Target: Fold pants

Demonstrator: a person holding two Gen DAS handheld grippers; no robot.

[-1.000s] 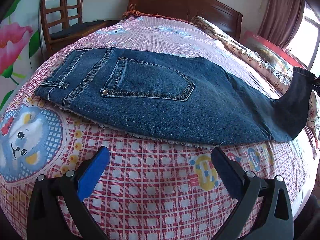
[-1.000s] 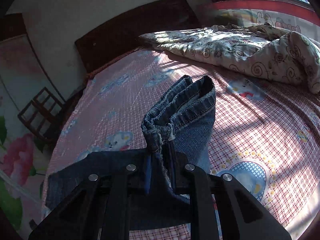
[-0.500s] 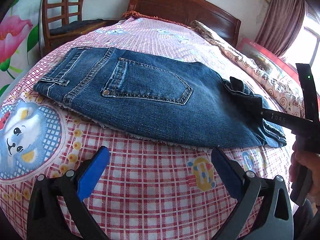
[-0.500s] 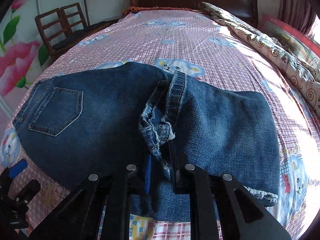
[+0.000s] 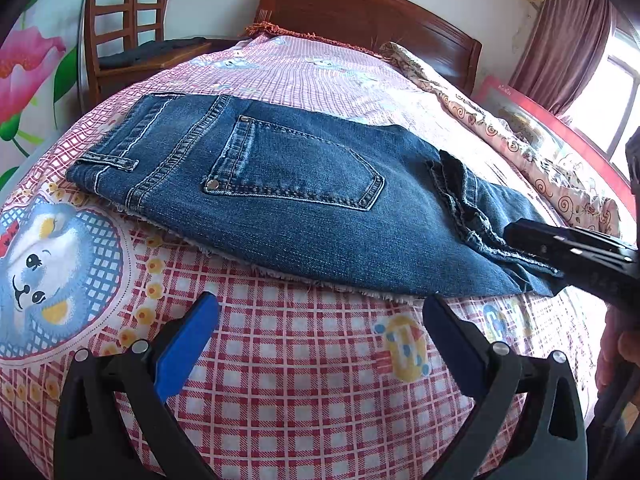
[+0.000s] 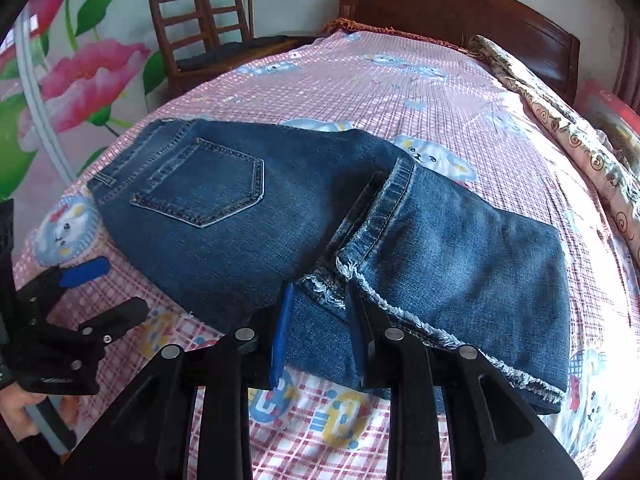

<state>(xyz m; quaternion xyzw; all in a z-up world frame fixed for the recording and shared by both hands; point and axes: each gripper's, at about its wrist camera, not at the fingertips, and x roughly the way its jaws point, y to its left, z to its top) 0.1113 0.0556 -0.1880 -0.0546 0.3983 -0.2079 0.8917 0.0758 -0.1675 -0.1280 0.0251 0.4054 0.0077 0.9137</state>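
Left wrist view: left gripper hovers over bare sheet at the near edge of the bed, blue fingers spread wide, nothing between them, probably waiting its turn. The jeans lie flat across the near part of the bed, back pocket up, waistband toward the left edge, leg ends doubled back on top at the right. The right gripper reaches in from the right, tips at the frayed hems.

Right wrist view: its jaws have just been opening, now slightly parted; the hems lie between the fingers, pads seemingly no longer pinching, though hard to be sure. Looks like the release after laying the legs over, a first fold.

Room: pink checked sheet with cartoon bears, wooden headboard at the far edge, patterned quilt along the right edge, chairs by the flowered wall, curtained window.
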